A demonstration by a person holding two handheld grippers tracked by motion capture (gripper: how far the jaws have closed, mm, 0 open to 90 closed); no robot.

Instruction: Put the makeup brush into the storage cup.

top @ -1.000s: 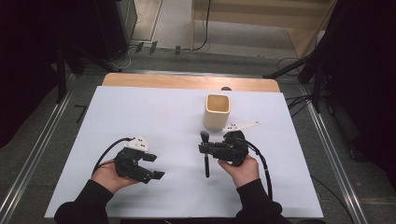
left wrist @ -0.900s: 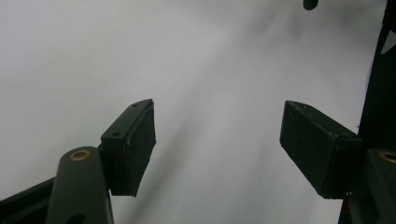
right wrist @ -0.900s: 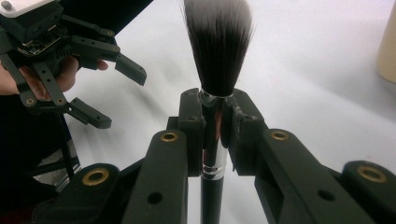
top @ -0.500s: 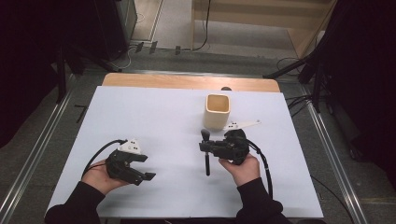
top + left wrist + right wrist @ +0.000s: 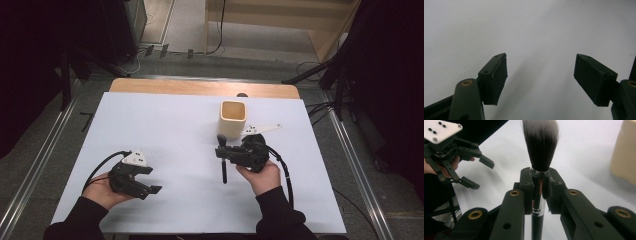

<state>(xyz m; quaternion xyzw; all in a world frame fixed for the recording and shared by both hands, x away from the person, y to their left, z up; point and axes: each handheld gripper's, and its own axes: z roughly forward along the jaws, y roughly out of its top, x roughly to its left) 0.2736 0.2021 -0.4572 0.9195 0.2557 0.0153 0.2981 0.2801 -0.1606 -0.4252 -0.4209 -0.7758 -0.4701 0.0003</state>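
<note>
A black-handled makeup brush (image 5: pixel 223 162) with dark, white-tipped bristles (image 5: pixel 540 147) is clamped at its metal ferrule in my right gripper (image 5: pixel 223 153), which is shut on it. The brush stands across the jaws, bristles toward the far side of the table. Just beyond it, a beige square cup (image 5: pixel 233 119) stands upright and open-topped; its side appears in the right gripper view (image 5: pixel 624 152). My left gripper (image 5: pixel 153 180) rests low at the near left, open with nothing between its pads (image 5: pixel 495 75). The same gripper (image 5: pixel 482 173) is seen from the right gripper's camera.
A white sheet (image 5: pixel 170 130) covers the table, with a wooden strip (image 5: pixel 200 88) bare along the far edge. Metal rails (image 5: pixel 350 150) run down both sides. Cables trail from each gripper toward the person's sleeves.
The left hand and its open gripper have shifted left and a little nearer the person. The right gripper and the brush have stayed in place.
</note>
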